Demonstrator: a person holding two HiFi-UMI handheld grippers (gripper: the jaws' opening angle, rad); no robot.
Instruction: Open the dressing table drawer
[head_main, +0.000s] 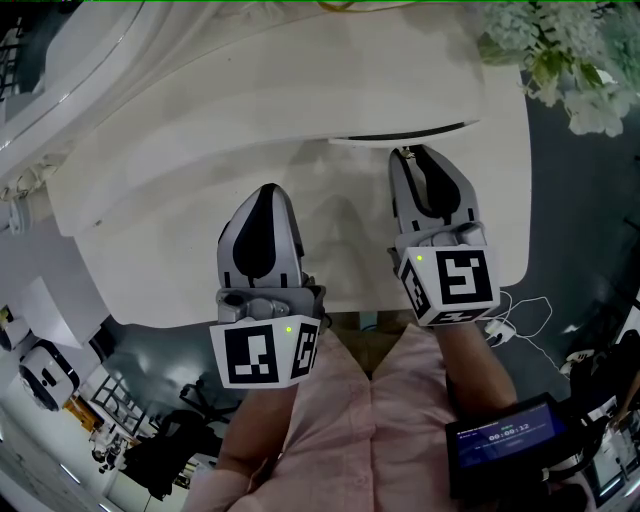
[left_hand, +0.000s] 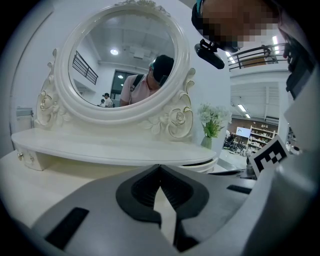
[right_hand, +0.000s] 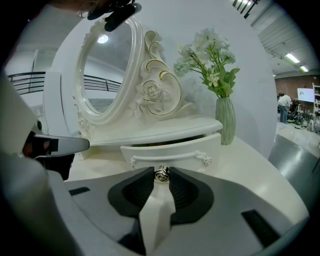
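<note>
**Right tongs on the rose knob, drawer just ajar**

The right tongs (right_hand: 161, 178), low in the middle of the right gripper view, grasp a small metal rose knob (right_hand: 161, 172) on the front of the drawer (right_hand: 172, 149). The drawer stands slightly out from under the shelf (right_hand: 160, 131), with a dark gap above it. The left tongs (left_hand: 159, 169) are clenched on nothing, over the surface (left_hand: 35, 180).

The knob is small, hard and probably slippery, so the hold belongs square across it and the pull straight out. The drawer looks light, though what it holds cannot be seen.

The vase (right_hand: 226, 120) of flowers stands just beside the drawer at the frame's right. The mirror (right_hand: 105, 75) rises at upper left. Neither seems to block the drawer's path.
</note>
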